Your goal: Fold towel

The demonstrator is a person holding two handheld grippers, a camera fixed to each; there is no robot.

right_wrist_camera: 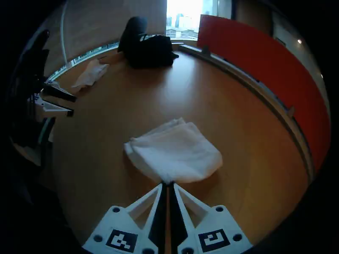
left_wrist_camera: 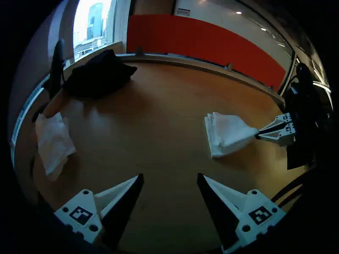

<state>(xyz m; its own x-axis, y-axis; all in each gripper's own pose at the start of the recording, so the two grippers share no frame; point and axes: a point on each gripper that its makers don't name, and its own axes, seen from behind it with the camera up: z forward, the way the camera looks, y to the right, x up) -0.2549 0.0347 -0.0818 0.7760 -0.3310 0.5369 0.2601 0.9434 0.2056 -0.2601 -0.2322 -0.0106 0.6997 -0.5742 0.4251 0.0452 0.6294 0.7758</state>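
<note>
A folded white towel (right_wrist_camera: 173, 152) lies flat on the wooden worktop (right_wrist_camera: 237, 139), several layers thick, its stacked edges showing along the left side in the right gripper view. The right tongs (right_wrist_camera: 168, 184) are drawn together with only a thin slit between the fingers, and they are clamped on the near corner of the towel, where the fabric tapers into the tips. In the left gripper view the same towel (left_wrist_camera: 226, 133) sits on the right of the worktop, and the right tongs (left_wrist_camera: 259, 134) reach in from the right edge with their tips on the towel's right corner. The left tongs (left_wrist_camera: 169, 175) stand wide apart over bare wood, holding nothing and well apart from the towel. In the right gripper view they appear at the far left (right_wrist_camera: 73, 106), their fingers spread. A second, crumpled white cloth (left_wrist_camera: 53, 144) lies loose near the left edge of the worktop, well away from the folded towel. At the far side a black bag (left_wrist_camera: 99, 74) rests on the wood below a bright window (left_wrist_camera: 91, 25). A red panel (left_wrist_camera: 203, 42) runs along the far edge of the worktop, to the right of the window.
</note>
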